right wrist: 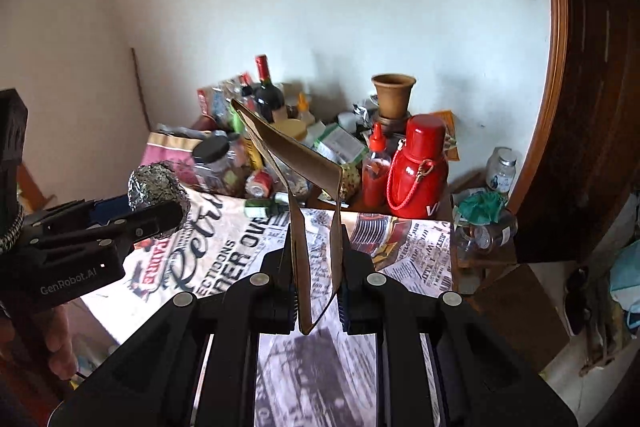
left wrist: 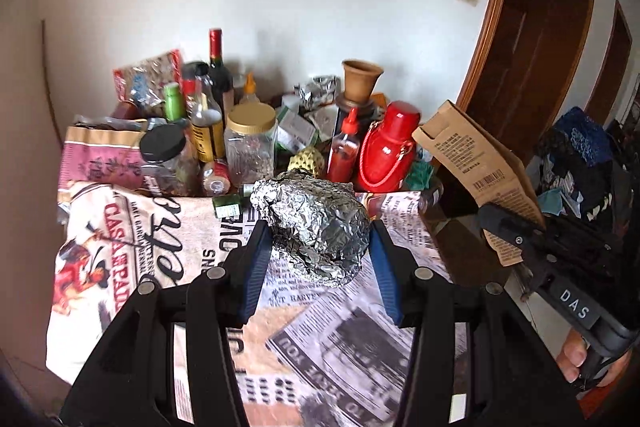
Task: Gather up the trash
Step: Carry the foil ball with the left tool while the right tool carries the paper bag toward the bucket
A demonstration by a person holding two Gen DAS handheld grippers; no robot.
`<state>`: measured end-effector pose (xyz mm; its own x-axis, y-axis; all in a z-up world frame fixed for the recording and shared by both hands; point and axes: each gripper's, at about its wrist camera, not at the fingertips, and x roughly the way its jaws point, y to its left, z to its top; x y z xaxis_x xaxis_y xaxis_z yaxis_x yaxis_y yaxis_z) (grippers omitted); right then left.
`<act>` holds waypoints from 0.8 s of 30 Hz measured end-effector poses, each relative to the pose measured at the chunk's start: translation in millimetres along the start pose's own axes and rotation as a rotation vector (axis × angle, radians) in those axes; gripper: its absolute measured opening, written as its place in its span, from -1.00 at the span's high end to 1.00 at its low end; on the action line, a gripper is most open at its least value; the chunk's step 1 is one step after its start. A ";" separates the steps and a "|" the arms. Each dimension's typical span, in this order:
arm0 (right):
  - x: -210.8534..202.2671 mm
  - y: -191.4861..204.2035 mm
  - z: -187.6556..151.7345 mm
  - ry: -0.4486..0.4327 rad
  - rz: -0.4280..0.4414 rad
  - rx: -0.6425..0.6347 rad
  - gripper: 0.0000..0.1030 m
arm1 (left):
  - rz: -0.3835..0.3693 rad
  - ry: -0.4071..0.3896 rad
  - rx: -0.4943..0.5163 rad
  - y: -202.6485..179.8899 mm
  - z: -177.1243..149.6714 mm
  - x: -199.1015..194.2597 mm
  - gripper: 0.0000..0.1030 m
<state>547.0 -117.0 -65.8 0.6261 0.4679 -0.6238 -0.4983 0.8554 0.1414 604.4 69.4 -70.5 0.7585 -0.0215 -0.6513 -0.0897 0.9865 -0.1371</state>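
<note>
From the left wrist, the left gripper (left wrist: 316, 247) is clamping a crumpled foil ball (left wrist: 312, 227) between its blue pads (left wrist: 253, 267), holding it up over the table (left wrist: 360, 347) with its newspaper-print cloth. Along the table's far edge a crowd of stuff is standing: a wine bottle (left wrist: 218, 67), a gold-lidded jar (left wrist: 251, 143), a sauce bottle (left wrist: 344, 151), a red flask (left wrist: 386, 147) and a clay pot (left wrist: 361, 79). At the right, the right gripper (left wrist: 508, 231) is pinching a flattened brown carton (left wrist: 476, 163), raised beside the table's right edge, with fingers (left wrist: 572, 359) wrapping its handle. Switching to the right wrist, that gripper (right wrist: 316, 291) is sitting nearly shut on the carton (right wrist: 296, 155), the cardboard standing up between the jaws over the table's middle. To the left, the other gripper (right wrist: 160, 211) is gripping the foil ball (right wrist: 156, 187) over the table's left edge. A green rag (right wrist: 482, 207) is lying at the far right corner.
</note>
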 end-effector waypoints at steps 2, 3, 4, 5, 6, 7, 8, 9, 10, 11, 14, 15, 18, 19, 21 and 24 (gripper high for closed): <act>-17.5 1.2 -5.8 -0.016 0.002 -0.015 0.74 | 0.011 -0.021 -0.017 -6.4 -8.1 -18.0 0.06; -25.8 2.0 -8.7 -0.022 0.003 -0.023 0.74 | 0.013 -0.032 -0.024 -10.5 -13.2 -28.0 0.06; -32.6 3.0 -11.3 -0.027 0.002 -0.028 0.74 | 0.013 -0.042 -0.030 -13.5 -16.8 -36.9 0.06; -37.9 3.9 -13.9 -0.030 0.002 -0.030 0.74 | 0.015 -0.048 -0.032 -16.8 -20.6 -44.8 0.06; -44.5 4.7 -16.0 -0.034 0.004 -0.030 0.74 | 0.017 -0.052 -0.033 -19.6 -24.3 -53.6 0.06; -50.3 5.0 -17.9 -0.036 0.007 -0.028 0.74 | 0.019 -0.056 -0.032 -21.5 -27.7 -60.0 0.06; -57.4 5.6 -20.7 -0.039 0.009 -0.025 0.74 | 0.022 -0.060 -0.031 -23.6 -31.1 -66.6 0.06; -62.2 6.6 -22.5 -0.042 0.012 -0.024 0.74 | 0.025 -0.066 -0.030 -24.6 -33.7 -73.1 0.06; -68.1 8.0 -25.0 -0.046 0.015 -0.020 0.74 | 0.026 -0.068 -0.029 -26.1 -36.4 -77.7 0.06; -71.2 8.8 -26.8 -0.049 0.014 -0.018 0.74 | 0.025 -0.073 -0.029 -26.1 -39.7 -84.0 0.06; -85.5 16.4 -36.2 -0.055 0.009 -0.007 0.73 | 0.026 -0.082 -0.023 -24.3 -49.7 -100.5 0.06; -89.4 18.9 -39.5 -0.057 0.007 -0.002 0.73 | 0.026 -0.084 -0.020 -22.8 -53.9 -106.6 0.06; -102.6 30.2 -53.1 -0.056 -0.009 0.014 0.73 | 0.018 -0.091 -0.015 -15.9 -63.8 -120.8 0.06; -105.6 33.6 -56.6 -0.055 -0.016 0.018 0.74 | 0.015 -0.093 -0.013 -13.9 -67.9 -127.1 0.06; -115.7 45.3 -67.3 -0.055 -0.035 0.030 0.73 | 0.007 -0.099 -0.010 -7.4 -77.0 -141.0 0.06; -130.0 62.1 -82.0 -0.059 -0.063 0.043 0.73 | -0.005 -0.101 0.002 4.6 -92.2 -161.5 0.06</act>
<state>385.5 -142.9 -38.9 0.6904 0.4244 -0.5859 -0.4314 0.8916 0.1375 421.9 62.5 -34.8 0.8200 -0.0097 -0.5722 -0.0851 0.9867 -0.1387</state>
